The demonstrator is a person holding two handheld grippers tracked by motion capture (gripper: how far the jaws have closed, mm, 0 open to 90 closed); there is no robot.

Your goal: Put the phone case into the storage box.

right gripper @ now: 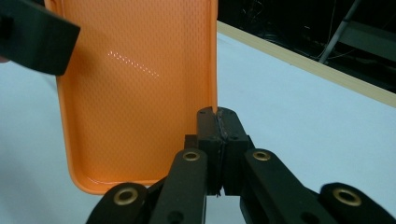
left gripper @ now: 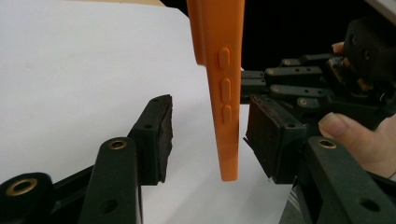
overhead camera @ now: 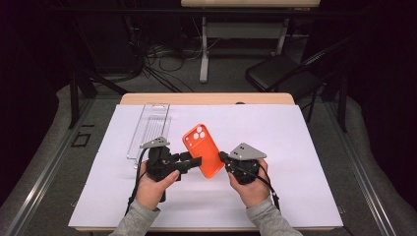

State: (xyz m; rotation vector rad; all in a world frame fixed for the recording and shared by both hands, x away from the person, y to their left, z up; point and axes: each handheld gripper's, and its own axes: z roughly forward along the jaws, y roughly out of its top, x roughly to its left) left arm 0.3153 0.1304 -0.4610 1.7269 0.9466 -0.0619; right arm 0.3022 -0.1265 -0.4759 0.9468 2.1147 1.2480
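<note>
1. The orange phone case [overhead camera: 203,150] is held up off the white sheet [overhead camera: 295,147] that covers the desk [overhead camera: 206,99], between the two hands near the middle of the sheet.
2. The right tongs [right gripper: 218,122] are clenched on the case's thin side wall, near a lower corner; in the right gripper view the two pads meet on the rim and the case's textured inside faces the camera.
3. The left tongs [left gripper: 208,135] are released: in the left gripper view the case's button edge [left gripper: 224,88] hangs between the pads with a gap on each side, narrower on the right.
4. The step in hand looks like a handover or a two-sided hold: the left tongs are set around the case to take a second grip while the right tongs carry it.
5. The next move calls for the left pads to shut squarely on the case's faces, clear of the raised buttons, so that the soft wall does not buckle or slide.
6. Only then should the right tongs ease off, or the case could drop onto the sheet.
7. A clear plastic tray [overhead camera: 149,129] lies on the sheet just behind the left hand [overhead camera: 151,189], apart from the case.
</note>
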